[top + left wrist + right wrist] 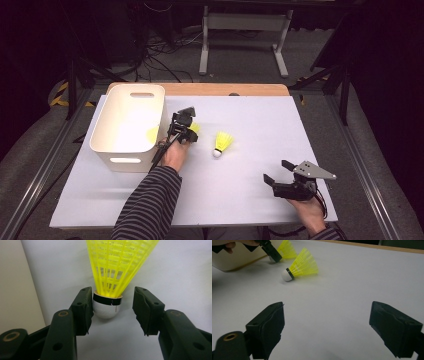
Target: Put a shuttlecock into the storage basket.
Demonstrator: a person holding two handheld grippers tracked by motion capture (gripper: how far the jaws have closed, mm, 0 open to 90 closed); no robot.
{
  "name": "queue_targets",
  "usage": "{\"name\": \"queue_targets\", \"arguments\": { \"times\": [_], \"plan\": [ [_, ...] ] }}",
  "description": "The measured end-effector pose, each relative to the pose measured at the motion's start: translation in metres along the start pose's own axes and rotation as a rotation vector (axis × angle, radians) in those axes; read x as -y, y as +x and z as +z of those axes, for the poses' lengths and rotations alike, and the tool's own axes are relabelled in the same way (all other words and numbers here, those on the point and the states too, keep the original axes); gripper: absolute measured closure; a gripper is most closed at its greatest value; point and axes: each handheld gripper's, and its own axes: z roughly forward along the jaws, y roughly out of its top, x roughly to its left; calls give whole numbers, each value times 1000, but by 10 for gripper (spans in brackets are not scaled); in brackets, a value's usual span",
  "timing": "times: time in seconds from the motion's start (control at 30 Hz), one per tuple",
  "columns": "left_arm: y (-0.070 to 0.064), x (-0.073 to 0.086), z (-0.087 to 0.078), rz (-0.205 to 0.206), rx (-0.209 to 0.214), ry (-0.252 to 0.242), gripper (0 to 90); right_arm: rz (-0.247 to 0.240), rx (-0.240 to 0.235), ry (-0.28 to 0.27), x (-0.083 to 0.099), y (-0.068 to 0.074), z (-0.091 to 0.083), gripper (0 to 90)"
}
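Left gripper view shows your left tool [112,311] open around the shuttlecock [107,307]: close on its cork next. Your right tool [325,327] waits open.

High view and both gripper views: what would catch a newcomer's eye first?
The yellow shuttlecocks on the white table: one sits between the open left gripper's jaws beside the white bin, another lies alone mid-table, and a third lies inside the bin. The right gripper waits open at the near right.
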Motion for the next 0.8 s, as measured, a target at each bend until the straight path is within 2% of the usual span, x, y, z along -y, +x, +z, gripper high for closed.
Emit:
{"name": "queue_targets", "arguments": {
  "times": [0.4,0.8],
  "plan": [
    [1,0,5,-14,6,-3,625,2,0,1,0,0,0,133],
    [0,2,5,0,15,-9,639,1,1,4,0,-1,0,133]
  ]
}}
